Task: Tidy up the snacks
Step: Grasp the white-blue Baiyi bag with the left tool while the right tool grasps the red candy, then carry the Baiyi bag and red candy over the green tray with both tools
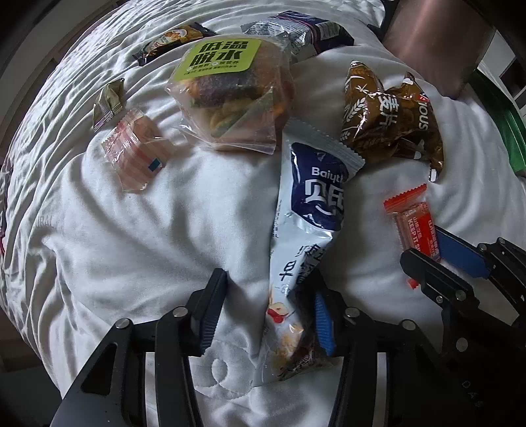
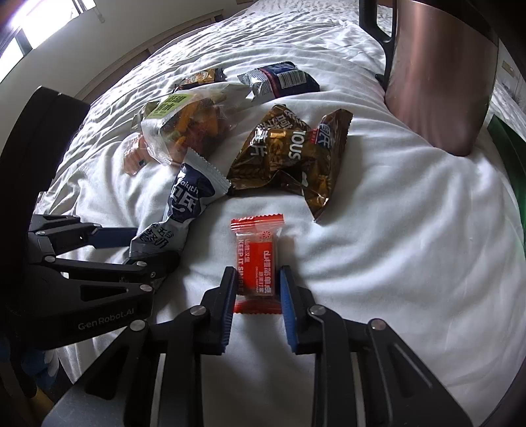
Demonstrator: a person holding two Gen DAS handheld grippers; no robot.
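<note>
Snack packets lie scattered on a white quilt. A long blue-and-white packet runs down between the fingers of my left gripper. Its right pad touches the packet, while bare quilt shows between the left pad and the packet, so this gripper is open. A small red packet lies lengthwise between the pads of my right gripper, and both pads press its sides. The left wrist view also shows the right gripper on the red packet. The right wrist view catches the left gripper at the blue-and-white packet.
Beyond lie a brown foil bag, a clear bag with a green label, a pink striped packet, a small olive packet, a dark packet and a silver-navy packet. A copper-coloured vessel stands at the far right.
</note>
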